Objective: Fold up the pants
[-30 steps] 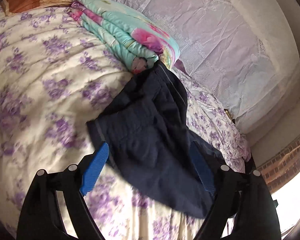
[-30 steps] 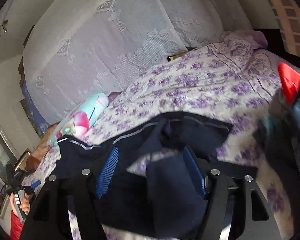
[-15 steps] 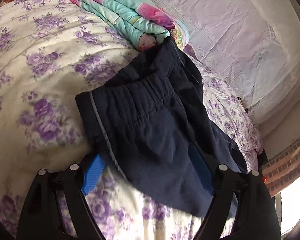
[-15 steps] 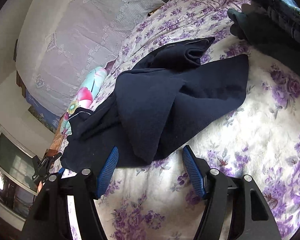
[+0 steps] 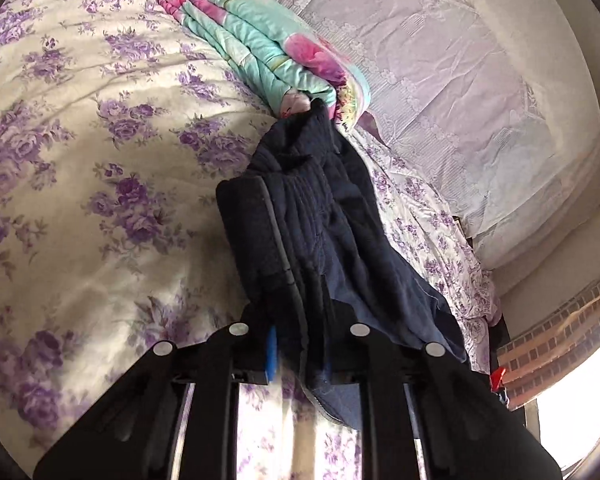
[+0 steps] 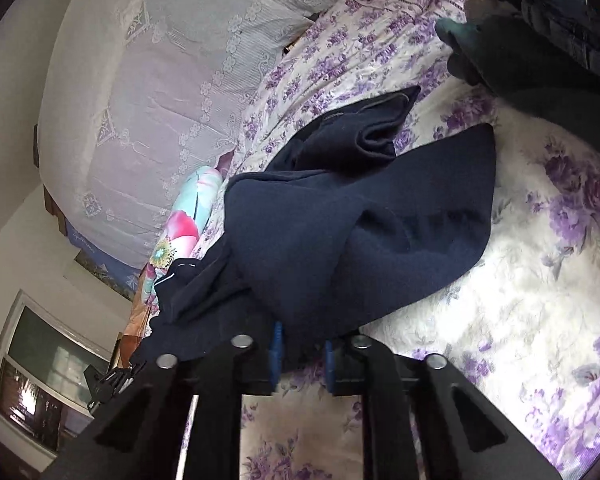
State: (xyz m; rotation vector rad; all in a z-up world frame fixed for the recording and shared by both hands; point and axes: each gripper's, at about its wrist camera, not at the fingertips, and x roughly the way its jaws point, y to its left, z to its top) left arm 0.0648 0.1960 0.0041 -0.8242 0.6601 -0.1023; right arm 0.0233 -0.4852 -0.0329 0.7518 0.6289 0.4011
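Left claw (image 5: 300, 354) closing on the waistband end of the navy pants (image 5: 324, 240), cloth pinched between its blue pads, the rest of the garment trailing away ahead of it across the flowered bed (image 5: 100, 160) toward a folded teal quilt (image 5: 260, 48). Right claw (image 6: 302, 354) closing too, dark fabric bunched between its pads, pants (image 6: 340, 224) heaped just in front (a second dark garment (image 6: 540, 68) lies beyond, upper right)

I am finding no readable text, label, brand, number or sign on anything in either wrist view.
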